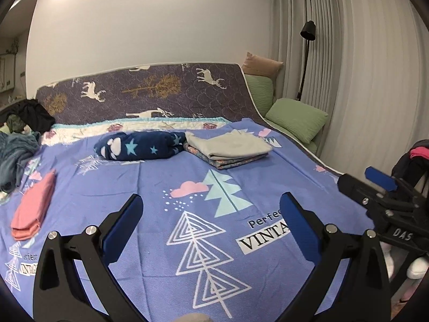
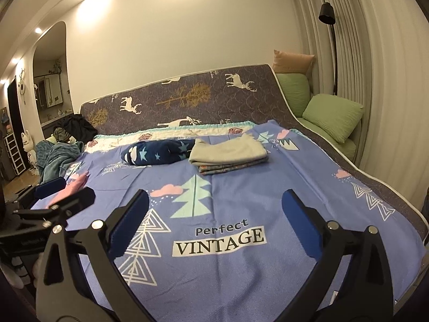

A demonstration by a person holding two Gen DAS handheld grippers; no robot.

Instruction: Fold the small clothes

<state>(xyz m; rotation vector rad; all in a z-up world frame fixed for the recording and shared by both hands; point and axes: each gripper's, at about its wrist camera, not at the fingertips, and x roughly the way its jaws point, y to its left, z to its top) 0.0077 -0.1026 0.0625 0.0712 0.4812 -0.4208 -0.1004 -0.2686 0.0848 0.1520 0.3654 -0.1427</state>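
Nearest the cameras, both claws hang above the bed's printed blue sheet (image 2: 241,196) with nothing in them. The left claw (image 1: 211,212) stands wide, its blue pads well apart over the white triangle trees. The right claw (image 2: 215,209) is spread just as wide over the "Perfect VINTAGE" lettering, and it also shows at the right edge of the left wrist view. Empty and clear of the cloth, they look placed between garments rather than mid-fold.

On the near left of the sheet lies a folded pink garment (image 1: 33,206), narrow and flat, set by the edge as if put aside once finished.

Further in, near the middle, a navy fleece piece with stars (image 1: 139,145) sits bunched in a soft roll; it looks less tidy than the rest and may be the next thing to fold, though that is a guess. Just beside it on the right, touching or nearly so, a grey folded cloth (image 1: 228,143) rests squarely on a patterned folded piece (image 1: 230,161), stacked to keep done items together.

At the far left a loose heap of dark and teal clothes (image 1: 18,134) waits, unsorted. Beyond, the deer-print mattress (image 1: 161,91) leans against the wall, with green cushions (image 1: 297,119) to its right.
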